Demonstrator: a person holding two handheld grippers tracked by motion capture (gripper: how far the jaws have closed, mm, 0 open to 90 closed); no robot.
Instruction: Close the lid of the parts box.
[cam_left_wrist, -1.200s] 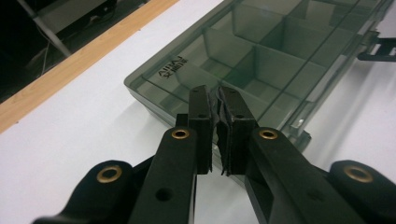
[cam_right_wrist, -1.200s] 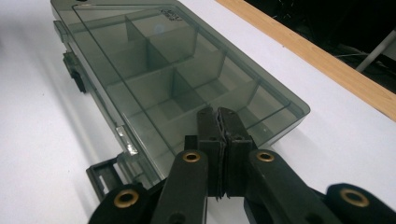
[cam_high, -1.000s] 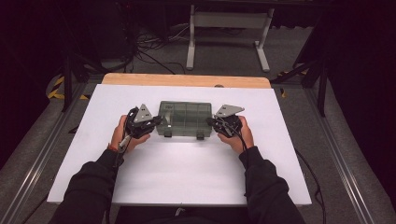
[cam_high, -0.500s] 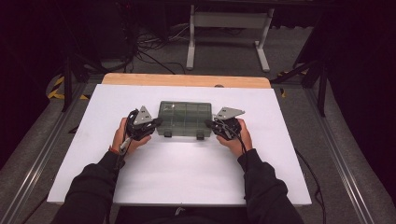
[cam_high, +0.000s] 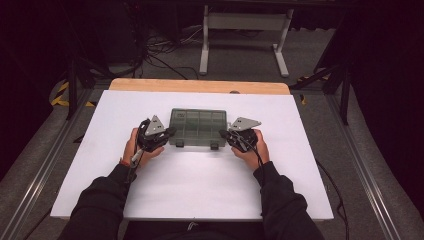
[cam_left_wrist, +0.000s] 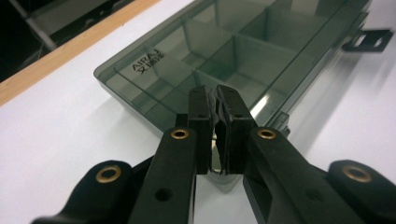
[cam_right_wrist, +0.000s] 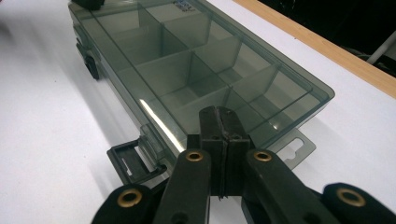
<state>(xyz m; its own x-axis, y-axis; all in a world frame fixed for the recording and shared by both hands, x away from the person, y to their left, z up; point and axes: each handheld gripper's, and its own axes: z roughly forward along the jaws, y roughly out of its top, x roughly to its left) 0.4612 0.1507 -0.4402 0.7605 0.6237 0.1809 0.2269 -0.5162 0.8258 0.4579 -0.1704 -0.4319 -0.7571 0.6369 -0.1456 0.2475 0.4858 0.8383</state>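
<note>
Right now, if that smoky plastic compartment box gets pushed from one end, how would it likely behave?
The compartment box looks like rigid plastic with moulded dividers, so it probably stays stiff. Its compartments appear empty, so it is likely light. Lying flat and low on the smooth white table, it would probably slide or pivot, not tip.

The smoky translucent plastic compartment box (cam_left_wrist: 243, 51) runs off the top and right edges in the left gripper view, so its far corner is lost. The left gripper (cam_left_wrist: 216, 100), black-jawed, covers the box's near corner; whether the tips touch plastic can't be told. In the right gripper view the box's far left corner is cut by the top edge, and the right gripper (cam_right_wrist: 219, 122) hides the near wall behind its pressed-together jaws. Raised lettering on the lid reads mirrored, too blurred to make out. From the high view, the compartments' contents are too small to judge.
</note>
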